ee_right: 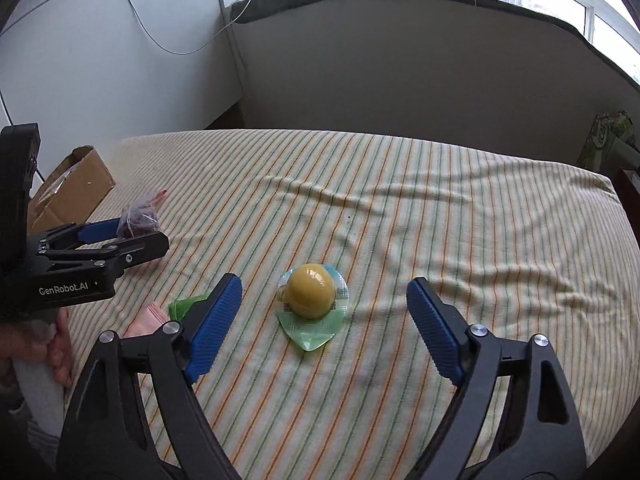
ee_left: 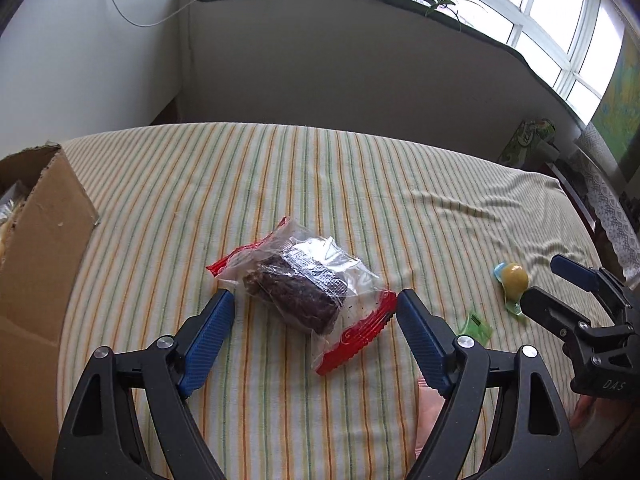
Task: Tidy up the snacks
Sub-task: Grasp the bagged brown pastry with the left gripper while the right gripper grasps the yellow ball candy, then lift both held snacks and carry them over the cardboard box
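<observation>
Both spread wide and holding nothing, left hand-held gripper (ee_left: 316,304) may crush the cake packet (ee_left: 304,284), right hand-held gripper (ee_right: 324,292) may squirt the jelly cup (ee_right: 312,294) sideways.

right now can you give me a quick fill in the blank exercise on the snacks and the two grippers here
1. The left gripper is lined up on a clear packet with ____ ends that holds a dark brown cake.
2. The right gripper is lined up on a round ____ jelly cup.
3. The cardboard box stands at the ____ edge of the striped cloth.
4. Neither snack is gripped: both grippers are ____.

Missing words: red; yellow; left; open
</observation>
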{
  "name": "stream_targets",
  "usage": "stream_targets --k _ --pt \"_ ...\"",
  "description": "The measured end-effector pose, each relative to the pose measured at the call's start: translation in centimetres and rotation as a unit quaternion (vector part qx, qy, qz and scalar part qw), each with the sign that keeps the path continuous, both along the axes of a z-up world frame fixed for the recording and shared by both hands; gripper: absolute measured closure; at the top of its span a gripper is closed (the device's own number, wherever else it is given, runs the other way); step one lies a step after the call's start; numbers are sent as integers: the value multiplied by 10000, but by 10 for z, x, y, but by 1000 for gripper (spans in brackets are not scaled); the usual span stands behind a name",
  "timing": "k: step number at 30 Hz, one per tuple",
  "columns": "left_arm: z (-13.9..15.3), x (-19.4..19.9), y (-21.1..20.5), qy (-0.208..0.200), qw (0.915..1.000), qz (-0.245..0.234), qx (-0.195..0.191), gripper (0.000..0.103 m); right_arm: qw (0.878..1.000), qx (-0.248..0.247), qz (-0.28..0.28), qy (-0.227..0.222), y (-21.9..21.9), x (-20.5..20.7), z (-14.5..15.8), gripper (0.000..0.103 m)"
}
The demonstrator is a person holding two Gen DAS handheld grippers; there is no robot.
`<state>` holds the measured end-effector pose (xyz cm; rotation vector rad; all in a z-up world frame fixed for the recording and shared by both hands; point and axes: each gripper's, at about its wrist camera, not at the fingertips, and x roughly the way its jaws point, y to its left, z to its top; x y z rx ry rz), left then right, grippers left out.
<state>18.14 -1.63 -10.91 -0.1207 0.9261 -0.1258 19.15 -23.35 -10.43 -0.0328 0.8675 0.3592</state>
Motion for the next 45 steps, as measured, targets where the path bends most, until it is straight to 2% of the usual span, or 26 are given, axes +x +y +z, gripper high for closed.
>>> stream_targets --k 2,3,4,5,7,9,15,38,41,45 --pt "0 1 0 -7 10000 1 -3 19 10000 -16 29 75 2 2 -4 30" --pt "-1 1 0 -11 10000 -2 -18 18 9999 -31 28 94 2 3 -5 43" --pt "-2 1 0 -20 10000 -8 -21 18 10000 -34 19 86 2 2 -5 62" --pt "-2 2 0 -31 10000 -10 -5 17 10000 -15 8 73 1 2 -5 63" --pt "-2 2 2 -105 9999 -45 -56 19 10000 30 15 79 1 2 -6 64" --pt "0 1 5 -211 9996 -55 -165 45 10000 73 3 64 0 2 -7 65" --pt "-2 -1 18 -283 9982 18 -522 58 9998 190 -25 68 -3 2 -8 66" --pt "0 -6 35 -455 9917 21 -1203 64 9999 127 -20 18 0 2 -8 68" --pt "10 -13 33 -712 9902 -81 -1201 64 9996 74 -63 -250 -2 -11 10 69" --pt "45 -37 26 -1161 9860 -299 -1155 64 9969 206 -118 -753 -5 -47 54 69"
